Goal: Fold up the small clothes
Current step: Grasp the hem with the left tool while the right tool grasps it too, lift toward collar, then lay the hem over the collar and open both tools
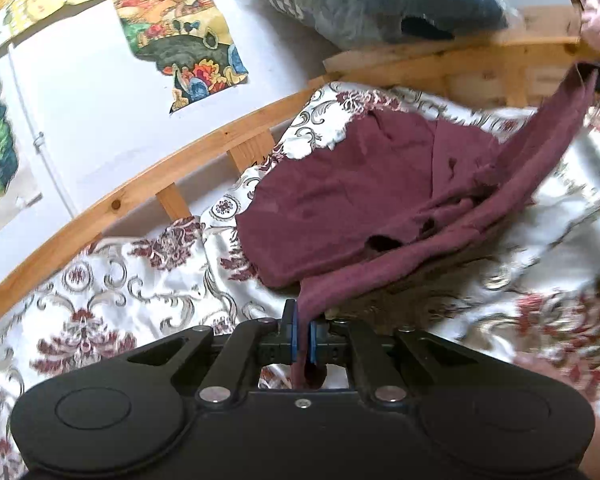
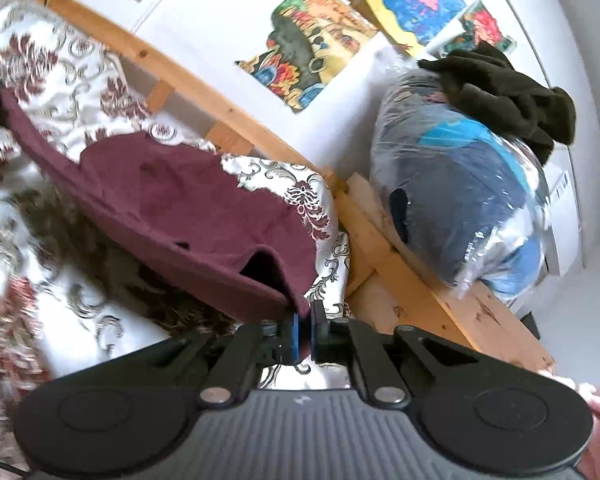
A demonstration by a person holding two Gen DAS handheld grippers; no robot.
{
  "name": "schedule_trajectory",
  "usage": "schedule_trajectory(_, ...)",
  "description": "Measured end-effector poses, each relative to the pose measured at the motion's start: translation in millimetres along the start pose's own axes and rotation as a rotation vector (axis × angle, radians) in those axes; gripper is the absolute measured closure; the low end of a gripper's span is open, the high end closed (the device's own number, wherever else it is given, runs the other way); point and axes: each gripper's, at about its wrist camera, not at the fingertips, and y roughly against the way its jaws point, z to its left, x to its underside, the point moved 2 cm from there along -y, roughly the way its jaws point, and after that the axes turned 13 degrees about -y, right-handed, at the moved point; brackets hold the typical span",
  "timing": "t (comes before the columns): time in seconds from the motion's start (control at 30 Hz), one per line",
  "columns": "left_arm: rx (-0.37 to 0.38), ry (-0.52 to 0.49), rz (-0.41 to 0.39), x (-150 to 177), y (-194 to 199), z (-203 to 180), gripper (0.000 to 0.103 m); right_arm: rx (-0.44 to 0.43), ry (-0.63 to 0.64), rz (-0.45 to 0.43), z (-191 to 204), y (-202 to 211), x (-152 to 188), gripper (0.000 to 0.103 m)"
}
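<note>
No readable text, labels, brands or numbers anywhere; wall pictures show only painted shapes.

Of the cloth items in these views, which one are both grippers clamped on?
The maroon knit garment; the left gripper and right gripper each pinch an edge. The dark fleece garment lies untouched.

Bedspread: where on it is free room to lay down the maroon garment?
Free bedspread lies between the wooden rail and the maroon garment, which both the left gripper and right gripper hold. The plastic-wrapped bundle crowds the far corner.
</note>
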Motion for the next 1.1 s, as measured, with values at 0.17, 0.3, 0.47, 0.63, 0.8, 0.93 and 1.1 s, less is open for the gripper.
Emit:
schedule_trajectory(0.17, 0.053, 0.066, -0.027, -6.3, 43.2, 10.3, 0.098, 0.033, -0.086, 0.001, -11.1, 46.8, -6.4, 0.096)
schedule_trajectory(0.3, 0.074, 0.090, -0.043, -19.9, 53.4, 20.8, 0.098, 0.054, -0.128, -0.019, -18.8, 54.2, -17.7, 0.096)
schedule_trajectory(0.47, 0.078, 0.084, -0.042, -47.7, 32.6, 34.6, 0.098, 0.075, -0.159, -0.037, -21.6, 23.2, -30.2, 0.096)
schedule_trajectory(0.63, 0.021, 0.043, -0.044, -76.0, -17.6, 46.6, 0.097, 0.090, -0.215, -0.022, -32.4, -34.6, -38.6, 0.096)
schedule_trajectory(0.8, -0.024, 0.036, -0.017, -93.6, -83.0, 53.4, 0.097, 0.105, -0.233, -0.028, -39.4, -95.1, -48.0, 0.096)
schedule_trajectory(0.93, -0.021, 0.092, 0.050, -103.6, -144.4, 60.7, 0.097, 0.100, -0.237, -0.025, -32.2, -153.9, -55.8, 0.096)
schedule_trajectory(1.1, -0.007, 0.061, 0.121, -106.4, -215.4, 62.9, 0.097, 0.097, -0.246, 0.011, -21.6, -216.3, -58.8, 0.096)
